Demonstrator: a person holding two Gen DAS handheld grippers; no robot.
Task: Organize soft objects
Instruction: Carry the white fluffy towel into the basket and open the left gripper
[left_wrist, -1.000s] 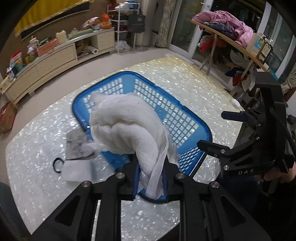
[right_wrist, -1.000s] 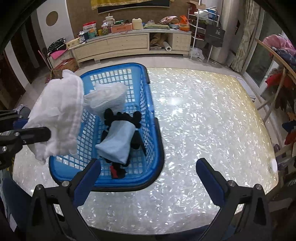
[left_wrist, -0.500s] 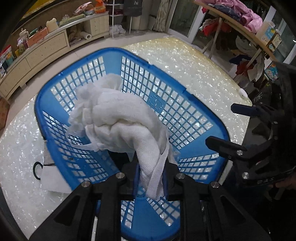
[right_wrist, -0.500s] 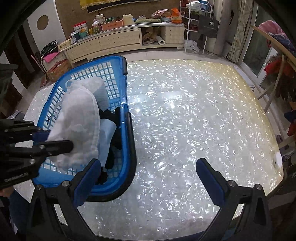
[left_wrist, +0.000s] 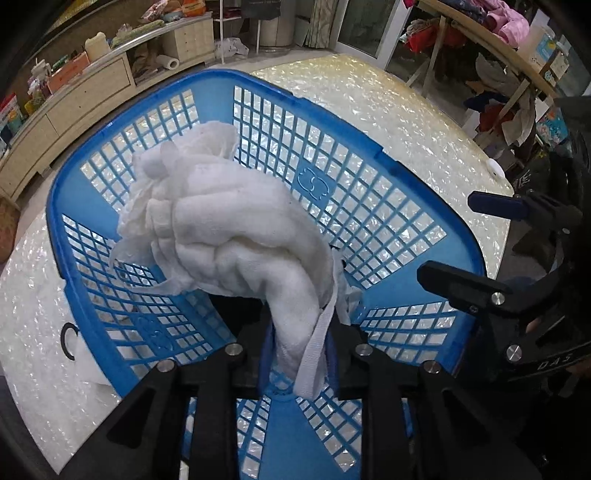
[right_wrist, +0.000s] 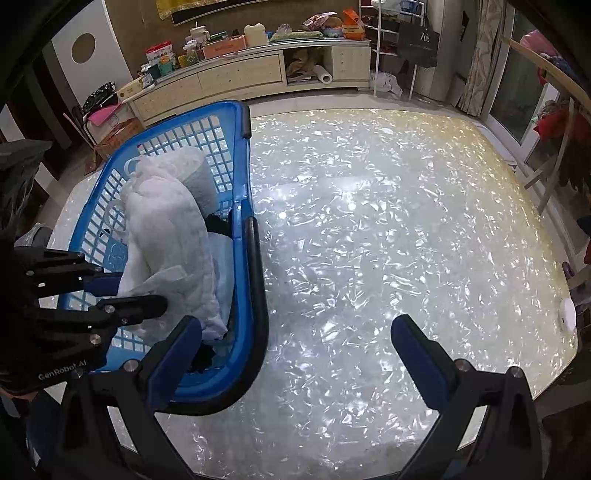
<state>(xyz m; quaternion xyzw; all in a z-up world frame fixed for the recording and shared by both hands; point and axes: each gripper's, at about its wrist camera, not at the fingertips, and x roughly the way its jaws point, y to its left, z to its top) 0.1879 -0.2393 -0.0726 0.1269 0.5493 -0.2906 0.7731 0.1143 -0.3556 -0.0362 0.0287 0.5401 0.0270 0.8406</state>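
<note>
Basket, blue plastic lattice, stands on the pearly table and already holds several soft things. The left gripper is clamped on the tail of a white towel; the bunched bulk of that towel hangs inside the basket's rim, above its floor. In the right wrist view the towel drapes from the left gripper over what lies in the basket: a pale tissue-like bundle toward the far end, and a dark item and a light blue cloth, both mostly covered. Whether the towel's lower end touches those contents cannot be told.

The right gripper stands wide apart, holding nothing, over bare table just beside the basket's near corner; the left wrist view shows it at the basket's right side.

Outside the basket, through its left wall, a white flat piece with a black loop lies on the table, apparently a mask or small pouch; its exact kind is unclear.

Judged progress: most of the sorting appears done, with at least 3 items deposited. The towel is at the drop point and needs only release. At least 1 piece on the table seems left to collect. A small white disc sits at the table's far right edge; it looks hard and likely outside the task.
</note>
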